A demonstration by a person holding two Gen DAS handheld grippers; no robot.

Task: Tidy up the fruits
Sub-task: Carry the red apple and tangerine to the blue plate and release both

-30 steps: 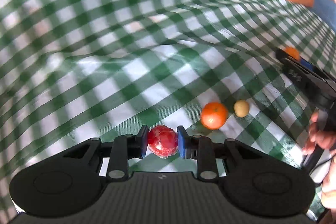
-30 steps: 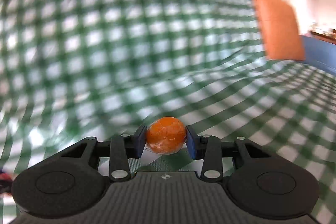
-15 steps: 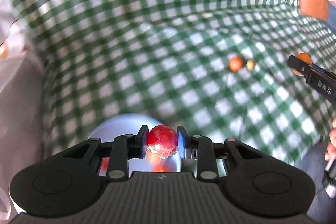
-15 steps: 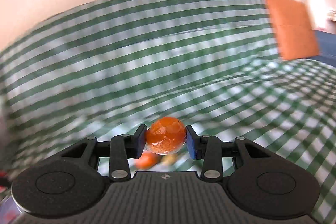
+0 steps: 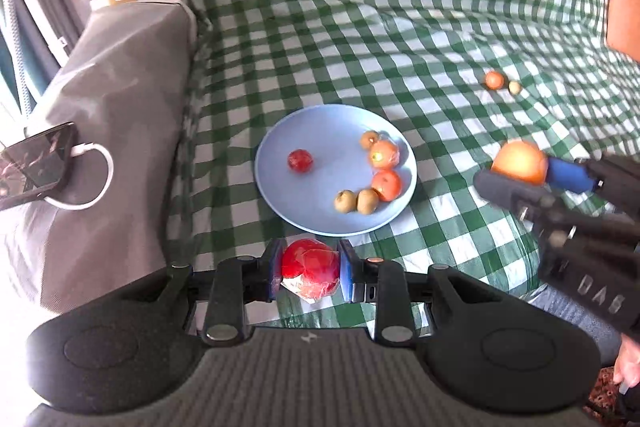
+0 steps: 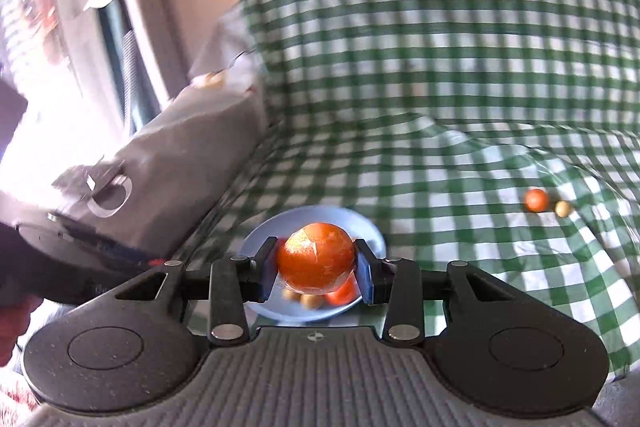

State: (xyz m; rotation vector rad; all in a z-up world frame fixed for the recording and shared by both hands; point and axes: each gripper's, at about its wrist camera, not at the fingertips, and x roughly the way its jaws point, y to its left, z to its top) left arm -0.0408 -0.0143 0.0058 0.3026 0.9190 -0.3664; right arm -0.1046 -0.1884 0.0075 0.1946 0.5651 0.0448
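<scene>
Coming into view only now, the blue plate (image 5: 280,195) lies just ahead; the left gripper (image 5: 311,270) clamps a red fruit (image 5: 310,267) near its rim, the right gripper (image 6: 316,269) grips an orange fruit (image 6: 316,259) above it, so unloading seems next.

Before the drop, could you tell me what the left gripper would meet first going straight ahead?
Probably the near rim of the blue plate, just ahead of the left gripper and its red fruit; height above it is unclear.

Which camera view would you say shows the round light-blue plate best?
The left wrist view: the light-blue plate lies in full, sharp view with six fruits countable. In the right wrist view the plate is blurred and mostly hidden behind the held wrapped orange fruit.
</scene>
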